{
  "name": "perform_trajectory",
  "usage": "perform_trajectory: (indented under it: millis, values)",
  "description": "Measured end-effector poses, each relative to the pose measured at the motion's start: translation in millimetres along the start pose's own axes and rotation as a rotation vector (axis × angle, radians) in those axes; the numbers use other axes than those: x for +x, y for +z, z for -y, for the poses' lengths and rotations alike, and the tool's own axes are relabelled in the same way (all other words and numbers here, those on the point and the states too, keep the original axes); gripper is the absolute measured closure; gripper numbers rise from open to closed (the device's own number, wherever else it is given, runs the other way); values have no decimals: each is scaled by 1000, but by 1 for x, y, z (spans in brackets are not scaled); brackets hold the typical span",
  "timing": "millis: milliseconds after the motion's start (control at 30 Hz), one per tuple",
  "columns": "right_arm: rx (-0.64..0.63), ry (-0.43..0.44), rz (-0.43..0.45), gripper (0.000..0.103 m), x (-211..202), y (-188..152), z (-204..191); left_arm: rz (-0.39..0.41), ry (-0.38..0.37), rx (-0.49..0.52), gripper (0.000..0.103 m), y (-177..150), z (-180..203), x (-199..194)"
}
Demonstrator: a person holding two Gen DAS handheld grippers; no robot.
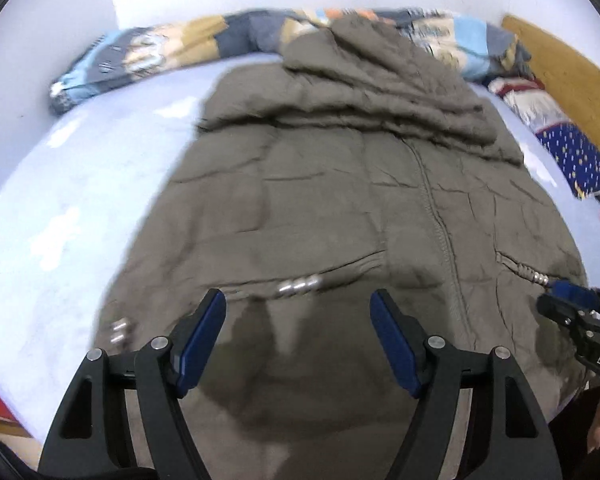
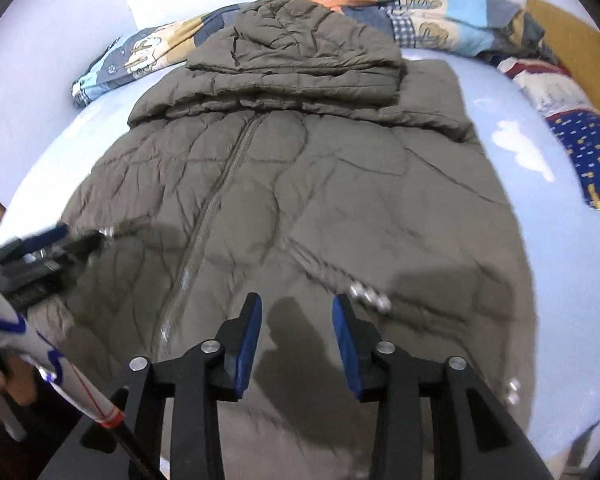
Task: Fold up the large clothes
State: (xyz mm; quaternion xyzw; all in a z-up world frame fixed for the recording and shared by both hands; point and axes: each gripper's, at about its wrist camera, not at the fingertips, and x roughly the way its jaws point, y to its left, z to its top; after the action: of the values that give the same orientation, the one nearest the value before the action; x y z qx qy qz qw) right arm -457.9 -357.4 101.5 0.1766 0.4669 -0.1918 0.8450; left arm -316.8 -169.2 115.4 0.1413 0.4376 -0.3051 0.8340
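An olive-brown hooded puffer coat (image 1: pixel 340 184) lies front up on the pale blue bed sheet (image 1: pixel 80 208). Its zip (image 2: pixel 216 200) is closed and its hood (image 2: pixel 300 44) is folded down over the chest. My left gripper (image 1: pixel 298 300) hovers open over the lower hem, nothing between its blue pads. My right gripper (image 2: pixel 297 300) is also open above the hem, beside a pocket's metal snaps (image 2: pixel 370 296), and its jaws are empty. Each gripper shows at the edge of the other's view: the right gripper (image 1: pixel 564 300) and the left gripper (image 2: pixel 76 240).
A patterned quilt (image 1: pixel 148 60) is bunched along the white wall at the back. Patterned cushions or clothes (image 2: pixel 580 140) lie at the right by a wooden headboard (image 1: pixel 560 64). A hand (image 2: pixel 4 380) shows at the lower left of the right wrist view.
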Motion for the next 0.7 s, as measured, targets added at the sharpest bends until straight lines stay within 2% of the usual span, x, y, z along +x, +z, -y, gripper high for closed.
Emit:
perform_trajectory:
  millis: [100, 200, 300, 467, 533, 567, 700]
  values:
    - [-14, -38, 33, 56, -18, -18, 6, 39, 35, -63, 29, -12, -32, -20]
    - [-33, -98, 64, 53, -33, -33, 11, 45, 75, -114, 29, -22, -58, -29]
    - [-62, -146, 76, 51, -38, -48, 13, 18, 97, -164, 29, -37, -82, -31]
    - [-38, -160, 63, 51, -37, -62, 29, -39, 125, -270, 29, -53, -116, -26]
    - [6, -153, 61, 46, -41, -64, 45, -63, 98, -312, 29, -58, -128, -25]
    - [35, -146, 63, 43, -42, -66, 52, -81, 69, -334, 29, -62, -134, -22]
    - [172, -118, 59, 40, -48, -71, 93, -162, -60, -424, 29, -75, -145, -5]
